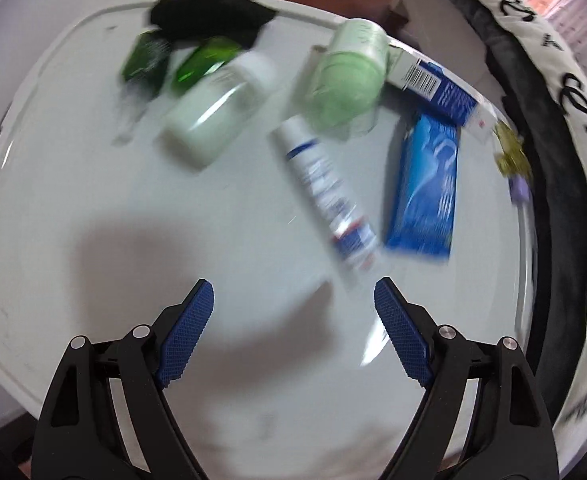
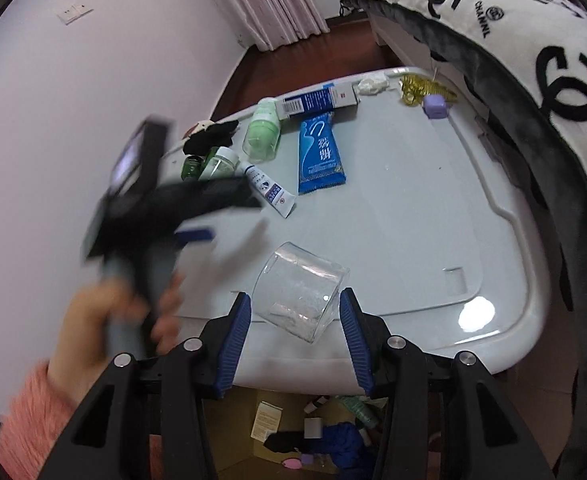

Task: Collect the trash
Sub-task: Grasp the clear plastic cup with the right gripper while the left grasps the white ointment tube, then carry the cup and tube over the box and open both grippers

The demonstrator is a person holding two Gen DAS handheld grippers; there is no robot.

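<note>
Currently, right gripper [image 2: 295, 330] is clamped on a clear plastic cup [image 2: 301, 300] above the white table [image 2: 413, 216] edge; left gripper [image 1: 293, 312] gapes empty near the toothpaste tube [image 1: 325, 192].

Bare table [image 1: 93, 220] near side open, tube [image 1: 325, 196], pouch [image 1: 425, 184], bottles crowding far edge

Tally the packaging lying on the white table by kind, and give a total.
Bottles: 3 (dark green bottle, bright green bottle, white-capped bottle)
Pale green jar: 1
Tube: 1
Box: 1
Blue pouch: 1
Total: 7
</note>
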